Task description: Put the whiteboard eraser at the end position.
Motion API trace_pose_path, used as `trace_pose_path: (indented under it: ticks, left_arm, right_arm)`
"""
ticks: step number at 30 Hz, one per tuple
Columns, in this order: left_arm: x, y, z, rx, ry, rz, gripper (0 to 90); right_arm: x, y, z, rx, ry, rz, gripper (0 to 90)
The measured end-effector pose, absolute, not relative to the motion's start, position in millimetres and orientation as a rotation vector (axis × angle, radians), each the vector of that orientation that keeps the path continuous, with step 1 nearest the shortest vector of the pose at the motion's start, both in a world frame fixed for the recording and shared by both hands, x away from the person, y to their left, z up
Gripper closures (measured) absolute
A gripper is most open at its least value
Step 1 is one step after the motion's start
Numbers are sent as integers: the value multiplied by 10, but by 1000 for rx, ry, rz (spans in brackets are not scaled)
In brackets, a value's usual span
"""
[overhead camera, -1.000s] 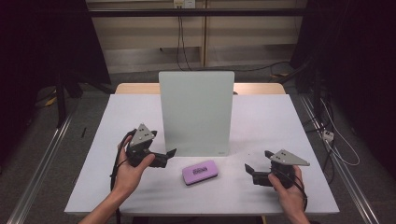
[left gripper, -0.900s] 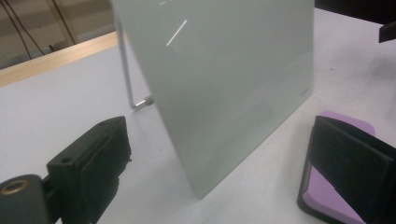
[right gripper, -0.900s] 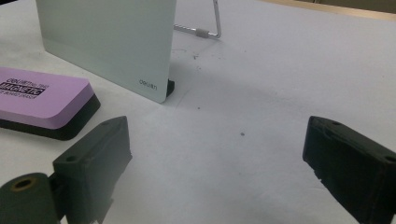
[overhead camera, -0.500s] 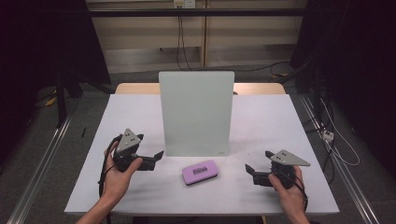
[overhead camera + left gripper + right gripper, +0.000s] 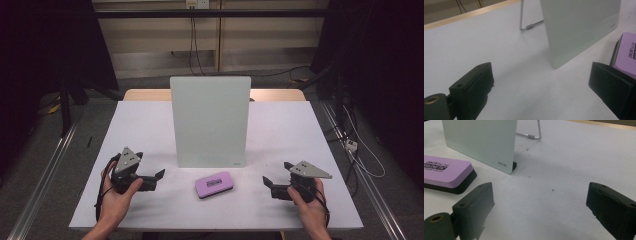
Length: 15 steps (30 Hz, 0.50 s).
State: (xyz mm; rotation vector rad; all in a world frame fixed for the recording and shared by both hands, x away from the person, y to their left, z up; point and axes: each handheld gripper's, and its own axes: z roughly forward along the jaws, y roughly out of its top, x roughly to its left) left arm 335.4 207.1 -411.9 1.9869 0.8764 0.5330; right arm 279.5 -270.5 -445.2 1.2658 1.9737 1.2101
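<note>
A purple eraser (image 5: 214,184) with a black base lies flat near the table's front edge, just in front of an upright pale-green board (image 5: 210,121). My left gripper (image 5: 158,179) rests to the eraser's left, open, jaws pointing toward it, nothing between them. My right gripper (image 5: 268,184) sits to the eraser's right, also open and holding nothing. In the left gripper view the eraser (image 5: 627,55) lies beyond the right jaw, and the board (image 5: 579,25) stands ahead. In the right gripper view the eraser (image 5: 445,172) lies at left and the board (image 5: 480,140) behind it.
The white table (image 5: 295,135) has bare surface on both sides of the board. A wire stand (image 5: 535,132) props the board from behind. Cables (image 5: 350,145) hang off the table's right side, and metal rails run along the floor at left.
My left gripper has moved back toward the front-left of the table, away from the board. The right gripper and the eraser have stayed put.
</note>
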Motion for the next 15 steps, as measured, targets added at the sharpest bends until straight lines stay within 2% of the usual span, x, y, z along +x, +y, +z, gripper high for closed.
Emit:
trace_pose_path:
  ticks: [15]
  left_arm:
    - [3214, 2118, -4246, 1937, 886, 547, 54]
  right_arm:
    - [2764, -2744, -4449, 1274, 1962, 1207, 77]
